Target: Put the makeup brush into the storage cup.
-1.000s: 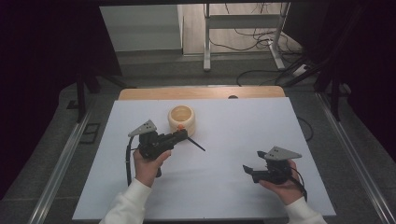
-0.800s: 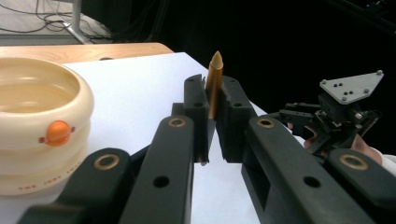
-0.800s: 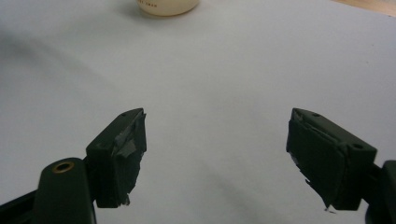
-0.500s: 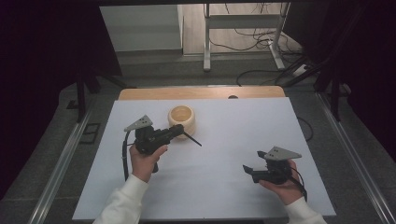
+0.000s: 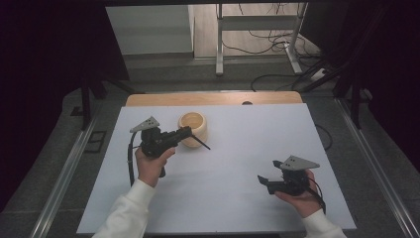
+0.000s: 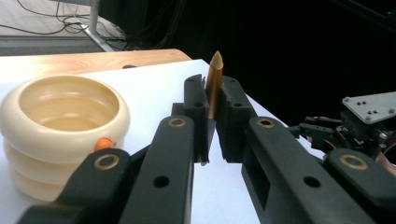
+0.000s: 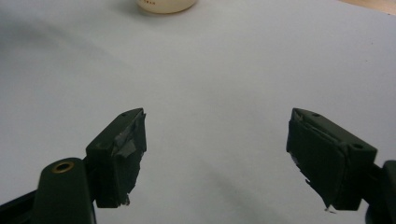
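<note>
Left gripper (image 6: pixel 212 135) fingers clenched mid-shaft on a thin pencil (image 6: pixel 214 84), cup (image 5: pixel 192 126) at its 10 o'clock. Looks light, stiff, probably slippery, so grip the middle. Right gripper (image 7: pixel 217 161) fingers spread, empty.

Glossy cream plastic cup (image 6: pixel 63 126)

A white table (image 5: pixel 237 148) with wooden far edge (image 5: pixel 213 98); cables (image 5: pixel 267 34) on floor beyond.

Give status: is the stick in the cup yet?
Done: left gripper is shut on the stick. In hand: it holds the stick beside the cup, not inside. Left: lower it in and release. Right gripper is open, off the cup.
</note>
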`<state>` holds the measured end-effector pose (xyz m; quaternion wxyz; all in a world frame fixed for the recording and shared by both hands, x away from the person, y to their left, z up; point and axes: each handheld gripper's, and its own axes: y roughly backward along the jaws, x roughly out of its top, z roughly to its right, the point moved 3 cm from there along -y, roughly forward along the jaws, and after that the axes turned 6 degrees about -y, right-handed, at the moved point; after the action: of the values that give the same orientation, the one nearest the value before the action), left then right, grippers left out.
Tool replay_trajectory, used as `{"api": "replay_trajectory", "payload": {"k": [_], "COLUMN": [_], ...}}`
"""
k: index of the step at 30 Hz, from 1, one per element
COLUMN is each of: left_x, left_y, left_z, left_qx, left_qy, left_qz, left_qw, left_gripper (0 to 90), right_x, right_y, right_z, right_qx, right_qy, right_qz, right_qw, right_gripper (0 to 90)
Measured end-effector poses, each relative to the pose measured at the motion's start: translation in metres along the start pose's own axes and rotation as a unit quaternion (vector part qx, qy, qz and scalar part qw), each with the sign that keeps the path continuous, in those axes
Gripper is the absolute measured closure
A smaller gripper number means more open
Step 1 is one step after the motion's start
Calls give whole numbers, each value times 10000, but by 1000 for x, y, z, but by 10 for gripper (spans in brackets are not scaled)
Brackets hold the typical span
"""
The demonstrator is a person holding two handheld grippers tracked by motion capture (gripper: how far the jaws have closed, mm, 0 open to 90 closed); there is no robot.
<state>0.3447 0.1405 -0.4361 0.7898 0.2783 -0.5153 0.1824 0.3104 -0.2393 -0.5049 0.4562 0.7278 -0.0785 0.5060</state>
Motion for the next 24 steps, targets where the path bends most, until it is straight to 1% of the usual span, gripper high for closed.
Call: {"api": "replay_trajectory", "payload": {"k": [2, 13, 20, 24], "left_x": [3, 22, 29, 33], "left_y": [0, -4, -6, -6], "left_z": [-2, -14, -23, -26], "left_qx": [-12, 219, 354, 398], "left_qy": [44, -93, -112, -96], "left_qz": [20, -63, -121, -112], "left_qw": [10000, 9997, 9992, 9991], "left_gripper": [839, 839, 839, 839], "right_x": [0, 0, 0, 0], "right_y": [0, 0, 0, 0], "right_z": [0, 0, 0, 0], "right_qx": [2, 10, 15, 11], "right_qy": [2, -4, -7, -10], "right_qz": [-7, 1, 15, 14], "right_qw": [10000, 10000, 10000, 10000], "right_gripper": [196, 196, 196, 196]}}
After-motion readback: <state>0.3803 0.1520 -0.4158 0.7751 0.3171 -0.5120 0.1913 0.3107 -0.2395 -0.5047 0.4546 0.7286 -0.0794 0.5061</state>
